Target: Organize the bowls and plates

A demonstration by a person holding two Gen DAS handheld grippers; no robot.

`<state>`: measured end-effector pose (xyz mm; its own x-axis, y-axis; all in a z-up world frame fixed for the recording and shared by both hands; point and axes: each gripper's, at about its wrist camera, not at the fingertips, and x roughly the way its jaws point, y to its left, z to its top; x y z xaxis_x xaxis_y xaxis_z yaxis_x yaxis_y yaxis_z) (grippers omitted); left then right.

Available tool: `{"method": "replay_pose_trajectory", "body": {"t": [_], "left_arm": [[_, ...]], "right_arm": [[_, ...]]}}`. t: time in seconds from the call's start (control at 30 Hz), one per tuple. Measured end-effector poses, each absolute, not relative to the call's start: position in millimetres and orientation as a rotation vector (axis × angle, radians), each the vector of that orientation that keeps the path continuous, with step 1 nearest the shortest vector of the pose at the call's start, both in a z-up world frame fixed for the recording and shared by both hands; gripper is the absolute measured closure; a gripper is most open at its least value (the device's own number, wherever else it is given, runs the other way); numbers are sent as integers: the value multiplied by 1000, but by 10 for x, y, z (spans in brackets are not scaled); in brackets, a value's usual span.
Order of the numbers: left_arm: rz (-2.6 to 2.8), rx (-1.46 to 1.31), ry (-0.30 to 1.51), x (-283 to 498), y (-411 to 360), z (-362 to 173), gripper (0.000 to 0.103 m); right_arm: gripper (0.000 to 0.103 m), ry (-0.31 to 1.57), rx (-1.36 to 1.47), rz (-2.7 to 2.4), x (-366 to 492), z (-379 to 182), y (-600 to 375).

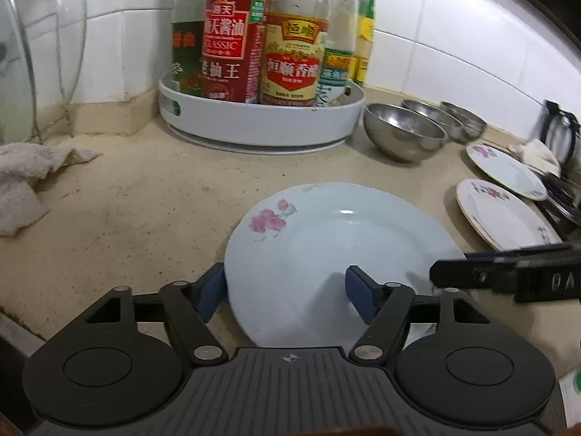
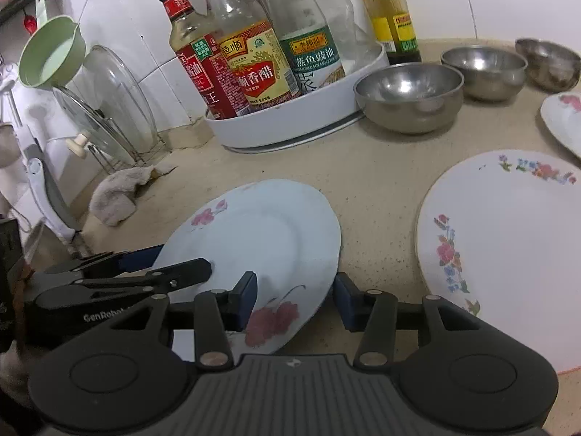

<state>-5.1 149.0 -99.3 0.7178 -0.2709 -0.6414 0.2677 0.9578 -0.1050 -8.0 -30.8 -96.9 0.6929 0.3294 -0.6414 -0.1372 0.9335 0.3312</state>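
Two claws flank your pale blue plate, which lies on the beige worktop at lower centre of both frames. Your left claw straddles the plate's near-left rim, one blue pad outside the edge, the other over the plate; whether they pinch, you cannot tell. Your right claw likewise straddles the near-right rim, grip unclear. Three steel bowls line the upper right, beside the white bottle tray.

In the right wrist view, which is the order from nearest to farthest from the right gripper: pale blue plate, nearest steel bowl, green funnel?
1. Pale blue plate, between the right gripper fingers.
2. Nearest steel bowl, beyond, on the right.
3. Green funnel, hanging far left.
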Motion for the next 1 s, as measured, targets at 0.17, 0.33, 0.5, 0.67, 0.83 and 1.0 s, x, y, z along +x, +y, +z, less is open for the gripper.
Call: {"method": "replay_pose_trajectory", "body": {"t": [0.17, 0.33, 0.5, 0.67, 0.83, 1.0], "left_arm": [[-295, -99, 720, -5, 1536, -958, 31], [-312, -90, 719, -28, 1465, -957, 32], [-334, -51, 703, -26, 1436, -998, 31], [-375, 1, 665, -6, 1406, -1049, 27], [-382, -7, 677, 37, 1343, -1025, 29], [-382, -77, 674, 42, 1418, -1022, 32]], "right_arm": [[58, 763, 276, 247, -76, -953, -316], [58, 738, 274, 229, -123, -892, -375], [59, 760, 283, 222, -117, -956, -392], [60, 748, 367, 220, -67, -983, -522], [59, 733, 239, 163, -50, -953, -410], [60, 742, 252, 188, -116, -948, -427]]}}
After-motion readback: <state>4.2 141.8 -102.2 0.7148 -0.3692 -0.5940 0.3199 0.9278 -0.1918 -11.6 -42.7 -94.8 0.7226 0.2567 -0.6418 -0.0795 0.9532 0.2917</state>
